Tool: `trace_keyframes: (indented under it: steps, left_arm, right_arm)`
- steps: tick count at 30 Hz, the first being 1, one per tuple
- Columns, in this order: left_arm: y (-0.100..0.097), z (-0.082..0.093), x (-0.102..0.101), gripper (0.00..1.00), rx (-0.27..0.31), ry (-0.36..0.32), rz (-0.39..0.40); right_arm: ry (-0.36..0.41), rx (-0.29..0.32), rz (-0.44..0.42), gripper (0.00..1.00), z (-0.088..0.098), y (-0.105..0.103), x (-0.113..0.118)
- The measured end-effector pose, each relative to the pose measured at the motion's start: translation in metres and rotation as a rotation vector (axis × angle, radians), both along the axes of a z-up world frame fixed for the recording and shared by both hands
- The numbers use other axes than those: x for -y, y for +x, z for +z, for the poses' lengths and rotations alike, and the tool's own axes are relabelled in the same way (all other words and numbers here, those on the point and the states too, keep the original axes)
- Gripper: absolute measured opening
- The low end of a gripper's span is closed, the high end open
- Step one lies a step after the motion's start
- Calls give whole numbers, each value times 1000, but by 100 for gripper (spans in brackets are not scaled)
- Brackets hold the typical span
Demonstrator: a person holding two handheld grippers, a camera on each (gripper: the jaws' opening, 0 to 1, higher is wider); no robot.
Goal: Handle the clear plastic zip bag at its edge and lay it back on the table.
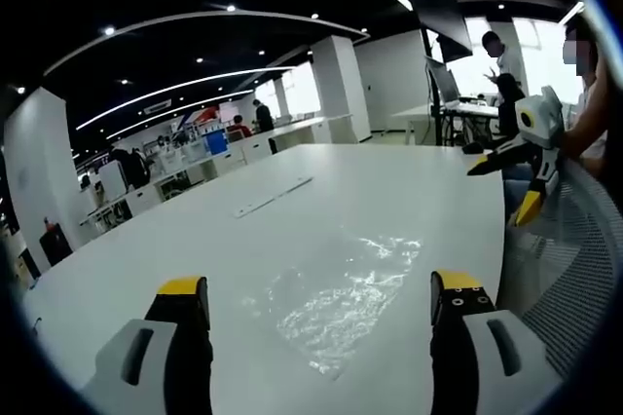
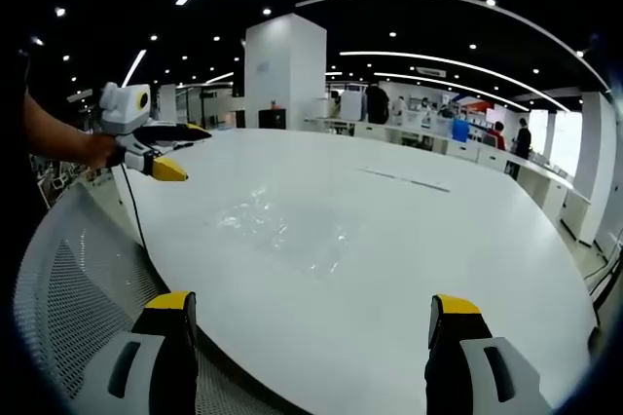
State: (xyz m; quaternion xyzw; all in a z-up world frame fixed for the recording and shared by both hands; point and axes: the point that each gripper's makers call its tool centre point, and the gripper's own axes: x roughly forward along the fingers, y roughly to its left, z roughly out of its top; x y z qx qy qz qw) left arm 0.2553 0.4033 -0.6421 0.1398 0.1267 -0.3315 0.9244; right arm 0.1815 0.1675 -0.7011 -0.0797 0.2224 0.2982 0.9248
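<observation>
Left gripper view: big white desk (image 1: 195, 230), clear zip bag (image 1: 341, 303) lying flat near its front edge, just ahead of the left gripper (image 1: 321, 303). Jaws wide apart, holding nothing. Same for the right gripper (image 2: 304, 313), well back from the bag. Risk, probably: thin slippery film, so closing on the edge could just skid off or crumple it.

The left gripper view looks low and close along the worktop (image 1: 243, 240) over the bag (image 1: 341, 298), with the right gripper (image 1: 511, 186) off to its right, while the right gripper view faces the same worktop and bag (image 2: 282, 230) from beyond the edge, the left gripper (image 2: 180, 150) at its left.
</observation>
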Motion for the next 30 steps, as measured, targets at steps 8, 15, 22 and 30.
trace_keyframes:
  steps: [8, 15, 22, 30]
  left_arm:
    - [6, -3, 0, 90, -10, -1, 12]
    - [12, -6, -4, 90, -19, -1, 23]
    - [20, -12, -3, 88, -20, 6, 14]
    - [27, -25, -6, 85, -39, 13, 9]
  right_arm:
    - [2, 0, 2, 100, 1, 0, 0]
    - [1, -8, 5, 100, -1, -1, 0]
    - [-2, -12, 8, 100, -1, -1, -1]
    - [-2, -8, -4, 100, -1, 0, 1]
